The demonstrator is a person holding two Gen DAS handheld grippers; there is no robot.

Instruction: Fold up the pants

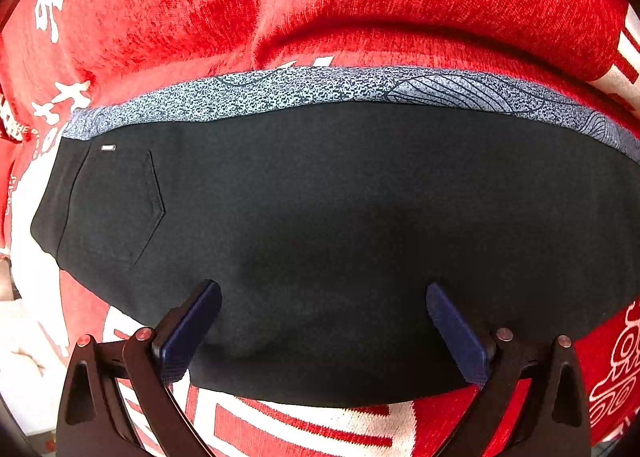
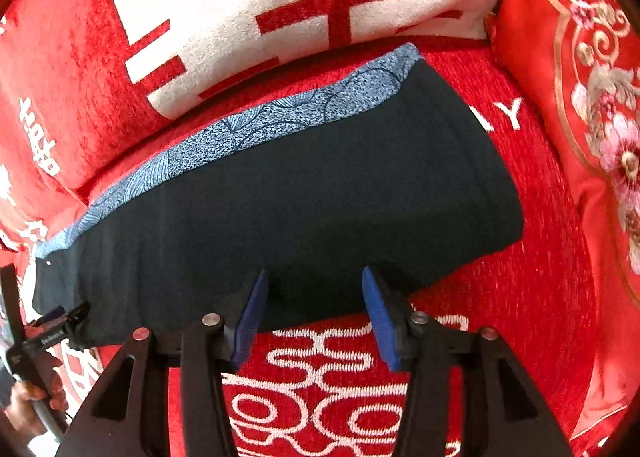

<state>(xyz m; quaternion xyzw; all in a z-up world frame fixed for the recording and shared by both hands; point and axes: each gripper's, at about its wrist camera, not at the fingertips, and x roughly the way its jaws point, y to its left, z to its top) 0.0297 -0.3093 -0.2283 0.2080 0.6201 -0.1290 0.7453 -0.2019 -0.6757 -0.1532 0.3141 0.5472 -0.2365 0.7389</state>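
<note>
Blue-padded fingers of the left gripper [image 1: 323,289] stand spread wide over the near half of the black pants [image 1: 320,225], with dark cloth lying flat between them and nothing pinched. The right gripper [image 2: 315,277] is likewise parted, its fingertips just at the near edge of the pants [image 2: 304,197], gripping nothing.

The pants lie folded lengthwise on a red cover with white characters [image 1: 168,13]. Their far long edge shows a strip of blue-grey patterned fabric [image 1: 320,87]; whether this is lining or a separate piece cannot be told. A back pocket [image 1: 116,205] sits at the left end in the left wrist view. In the right wrist view the hem end [image 2: 488,177] stops well short of a red embroidered cushion [image 2: 592,137], leaving open cover on that side and along the near edge.

At the far left of that view, the left gripper [image 2: 60,321] touches the pants' other end, partly cut off, held by a hand [image 2: 32,397].
</note>
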